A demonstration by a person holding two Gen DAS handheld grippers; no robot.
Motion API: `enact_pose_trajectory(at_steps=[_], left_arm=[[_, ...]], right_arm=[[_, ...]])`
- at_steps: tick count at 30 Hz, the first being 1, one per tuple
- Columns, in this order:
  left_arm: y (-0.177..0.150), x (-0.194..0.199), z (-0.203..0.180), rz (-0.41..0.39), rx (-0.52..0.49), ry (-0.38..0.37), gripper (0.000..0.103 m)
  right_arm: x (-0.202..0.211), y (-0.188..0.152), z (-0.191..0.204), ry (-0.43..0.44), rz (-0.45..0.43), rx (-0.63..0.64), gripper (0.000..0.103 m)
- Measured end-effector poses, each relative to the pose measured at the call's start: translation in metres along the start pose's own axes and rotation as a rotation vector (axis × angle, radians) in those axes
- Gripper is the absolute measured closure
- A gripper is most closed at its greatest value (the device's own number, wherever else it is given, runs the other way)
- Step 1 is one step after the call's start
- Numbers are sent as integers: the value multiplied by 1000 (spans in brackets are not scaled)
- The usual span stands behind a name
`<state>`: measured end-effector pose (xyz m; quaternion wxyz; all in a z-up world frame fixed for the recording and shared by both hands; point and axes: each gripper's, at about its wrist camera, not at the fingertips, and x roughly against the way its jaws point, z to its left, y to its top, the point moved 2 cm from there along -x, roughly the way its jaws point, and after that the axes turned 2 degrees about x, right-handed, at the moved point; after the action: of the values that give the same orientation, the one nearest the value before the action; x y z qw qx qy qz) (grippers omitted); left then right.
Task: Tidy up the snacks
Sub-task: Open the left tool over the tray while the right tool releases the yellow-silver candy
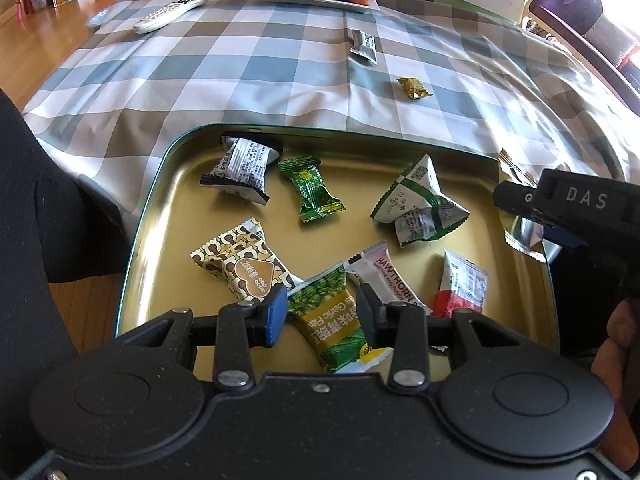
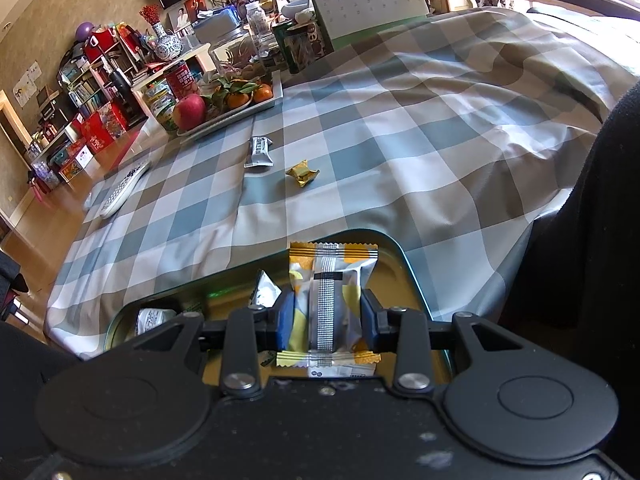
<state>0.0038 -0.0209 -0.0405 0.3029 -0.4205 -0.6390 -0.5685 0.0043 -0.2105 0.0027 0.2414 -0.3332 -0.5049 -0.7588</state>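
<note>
Now pinching the yellow-and-silver snack packet (image 2: 334, 300) in the right gripper (image 2: 328, 316), pads pressed on its sides, just above the tin tray (image 1: 140, 216) near its far right corner. Left gripper (image 1: 322, 312) parted over the green garlic pea packet (image 1: 328, 316) at the tray's near edge, pads not pressing it. Best to lower the held packet into a bare patch of the tray before letting go, clear of the rim. Still out on the checked tablecloth (image 2: 400, 120): a silver bar wrapper (image 2: 259, 153) and a gold candy (image 2: 302, 173)
</note>
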Motion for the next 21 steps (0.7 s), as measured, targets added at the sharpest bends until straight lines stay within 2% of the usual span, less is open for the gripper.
enact_pose_trajectory(at_steps=[21], left_arm=[[-1,-1,0,-5,-10,22,55]], right_arm=[[-1,-2,3,-8,17,22,63]])
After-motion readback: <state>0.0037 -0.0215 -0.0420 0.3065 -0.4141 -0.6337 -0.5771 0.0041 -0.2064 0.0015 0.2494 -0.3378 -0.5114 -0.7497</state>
